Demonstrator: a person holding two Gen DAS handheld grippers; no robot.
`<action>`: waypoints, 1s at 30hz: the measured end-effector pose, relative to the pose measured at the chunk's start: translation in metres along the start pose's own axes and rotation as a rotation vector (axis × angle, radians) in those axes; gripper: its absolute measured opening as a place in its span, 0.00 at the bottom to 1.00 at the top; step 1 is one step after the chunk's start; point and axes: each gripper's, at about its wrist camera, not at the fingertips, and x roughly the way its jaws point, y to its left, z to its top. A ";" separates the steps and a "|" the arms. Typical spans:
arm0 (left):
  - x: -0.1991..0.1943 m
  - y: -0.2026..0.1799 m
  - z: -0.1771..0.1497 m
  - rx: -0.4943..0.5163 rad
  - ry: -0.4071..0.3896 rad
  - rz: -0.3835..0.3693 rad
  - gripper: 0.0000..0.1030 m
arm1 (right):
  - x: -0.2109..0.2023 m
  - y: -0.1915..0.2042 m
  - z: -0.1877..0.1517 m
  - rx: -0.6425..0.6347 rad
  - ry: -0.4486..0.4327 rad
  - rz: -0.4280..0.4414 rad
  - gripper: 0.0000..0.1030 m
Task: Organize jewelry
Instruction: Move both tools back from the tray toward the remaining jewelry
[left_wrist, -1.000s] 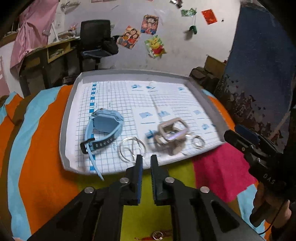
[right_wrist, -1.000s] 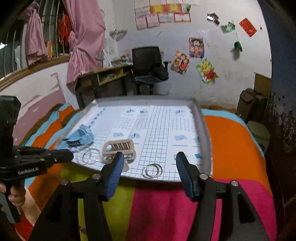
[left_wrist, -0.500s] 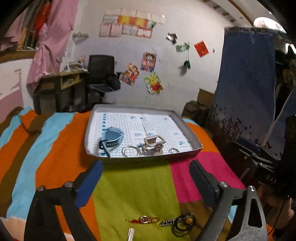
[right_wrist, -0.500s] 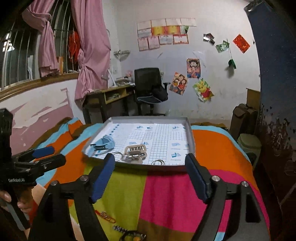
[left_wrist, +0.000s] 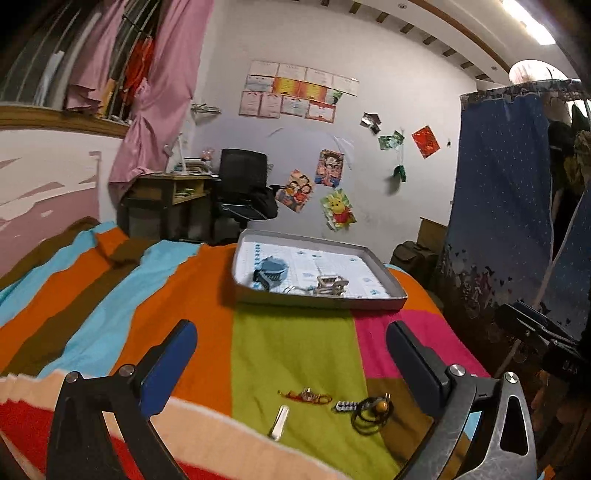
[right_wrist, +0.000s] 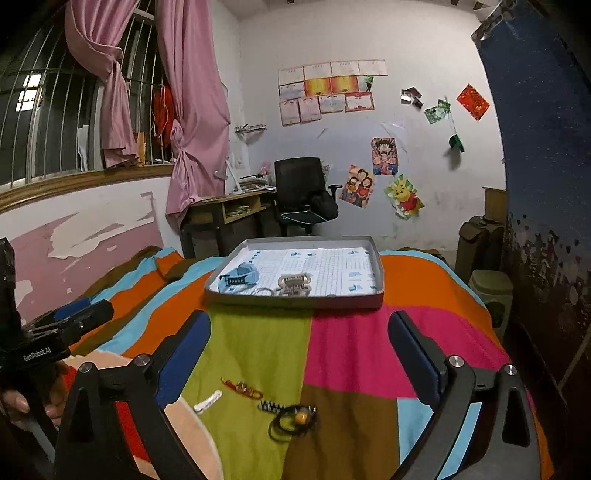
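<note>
A grey tray (left_wrist: 325, 302) (right_wrist: 295, 300) lined with grid paper sits far out on the striped blanket. It holds a blue watch (left_wrist: 271, 271) (right_wrist: 239, 277), thin silver hoops (right_wrist: 263, 291) and a beige claw clip (left_wrist: 331, 285) (right_wrist: 293, 283). Close to me on the green stripe lie a red cord bracelet (left_wrist: 306, 395) (right_wrist: 242, 388), a white hair clip (left_wrist: 279, 422) (right_wrist: 207, 402), a black-and-white striped clip (left_wrist: 344, 406) (right_wrist: 270, 407) and black hair ties with a yellow bead (left_wrist: 371, 410) (right_wrist: 293, 421). My left gripper (left_wrist: 291, 354) and right gripper (right_wrist: 299, 343) both hang open and empty above the blanket.
The bed's striped blanket (left_wrist: 155, 306) fills the foreground. In the right wrist view the left gripper's body, held by a hand (right_wrist: 22, 400), shows at the left edge. A desk (right_wrist: 229, 210), an office chair (right_wrist: 301, 192) and a blue curtain (left_wrist: 502, 206) stand beyond the bed.
Both grippers have pulled back from the tray toward the bed's near end. My left gripper went from shut to wide open. The loose pieces on the green stripe have come into view.
</note>
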 end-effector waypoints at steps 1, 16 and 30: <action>-0.006 0.001 -0.005 -0.006 0.000 0.006 1.00 | -0.007 0.001 -0.006 0.000 -0.005 -0.006 0.92; -0.035 0.012 -0.071 0.033 0.120 0.104 1.00 | -0.048 0.013 -0.063 -0.036 0.001 -0.051 0.92; -0.034 0.013 -0.077 0.039 0.101 0.111 1.00 | -0.041 0.016 -0.080 -0.021 0.037 -0.052 0.92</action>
